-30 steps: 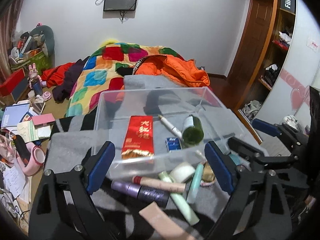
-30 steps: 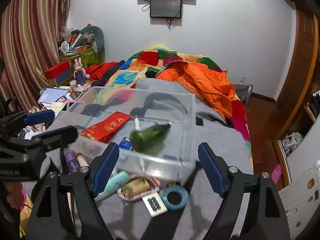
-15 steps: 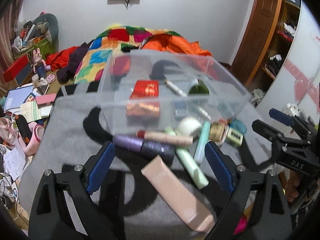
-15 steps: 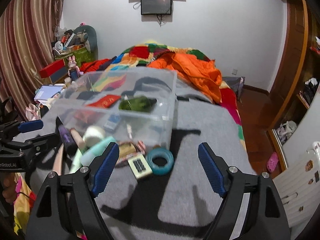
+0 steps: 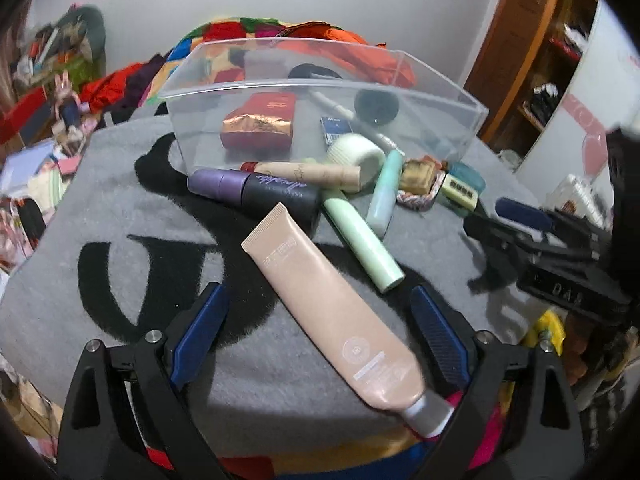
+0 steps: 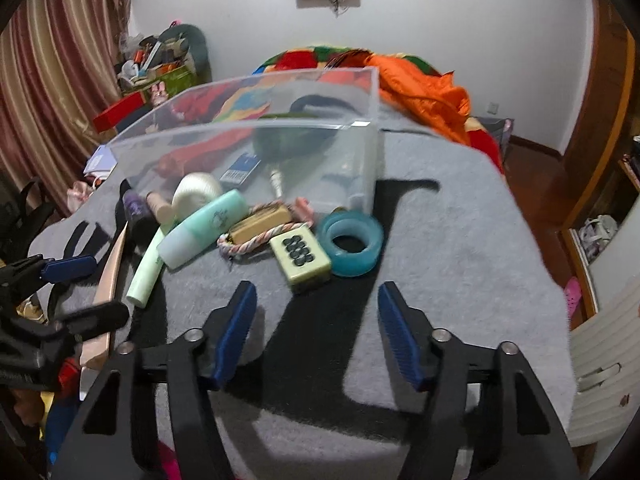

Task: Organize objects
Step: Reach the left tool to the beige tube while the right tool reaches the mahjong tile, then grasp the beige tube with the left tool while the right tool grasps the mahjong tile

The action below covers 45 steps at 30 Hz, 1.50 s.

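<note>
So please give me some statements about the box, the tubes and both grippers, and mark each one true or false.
1. The beige tube lies in the clear box. False: it lies on the grey blanket, outside the box.
2. The left gripper is open. True.
3. The teal ring is outside the box. True.
4. The right gripper holds the green tube. False: it is open and holds nothing.
5. The red packet is in the box. True.
</note>
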Tool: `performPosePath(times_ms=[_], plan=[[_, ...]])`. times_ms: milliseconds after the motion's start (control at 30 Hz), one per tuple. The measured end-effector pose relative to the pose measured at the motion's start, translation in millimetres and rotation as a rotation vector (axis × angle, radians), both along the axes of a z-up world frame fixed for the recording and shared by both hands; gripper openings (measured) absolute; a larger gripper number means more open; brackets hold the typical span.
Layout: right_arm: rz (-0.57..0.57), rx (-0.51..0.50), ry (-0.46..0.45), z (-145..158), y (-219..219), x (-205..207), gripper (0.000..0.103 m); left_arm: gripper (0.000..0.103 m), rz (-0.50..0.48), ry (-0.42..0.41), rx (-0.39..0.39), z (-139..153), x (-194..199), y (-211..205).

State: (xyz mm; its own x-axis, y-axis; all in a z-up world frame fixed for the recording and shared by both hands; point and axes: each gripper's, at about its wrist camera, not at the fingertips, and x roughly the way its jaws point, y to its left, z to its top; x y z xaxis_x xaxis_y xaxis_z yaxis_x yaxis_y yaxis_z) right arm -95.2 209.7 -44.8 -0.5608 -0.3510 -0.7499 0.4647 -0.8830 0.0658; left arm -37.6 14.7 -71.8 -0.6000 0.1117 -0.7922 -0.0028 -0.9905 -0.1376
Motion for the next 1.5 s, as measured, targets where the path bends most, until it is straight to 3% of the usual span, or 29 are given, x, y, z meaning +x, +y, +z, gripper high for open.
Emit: performPosePath(times_ms=[233,333,400,500,567,867,1167,1500], plan=[[-0.007,-0.001,-0.018,-9.2,-9.3,-9.0,0.055,0.093,-0.026,0.029,-0.072,-3.0,10.9,1.6],[-0.023,-0.011,-0.012,-8.6,-11.2,-12.1,0.055,0.074,-0.02,0.046,-0.074,-1.0,16.9,-3.9],[-0.029,-0.014,0.0,-8.9,-12.2,-11.3,0.053,0.053,-0.017,0.05,-0.075,1.6,18.3,-7.7],[-0.032,-0.008,0.008,-9.6,-11.6,-9.1,0.039,0.039,-0.017,0.049,-0.063,4.1,18.6,-14.7],[-0.018,-0.022,0.003,-7.9,-9.6,-7.7,0.027,0.035,-0.022,0.051,-0.067,4.9,19.6,-18.1],[0.069,-0.057,-0.02,-2.8,-11.7,14.1,0.025,0.031,-0.054,0.096,-0.148,13.4,20.9,-30.6],[0.103,-0.023,-0.023,0.0,-17.6,24.7,0.025,0.031,-0.052,0.055,-0.074,4.0,3.8,-41.0],[0.096,-0.016,-0.011,-2.4,-25.0,18.7,0.025,0.03,-0.028,0.074,-0.069,2.4,3.3,-39.6]])
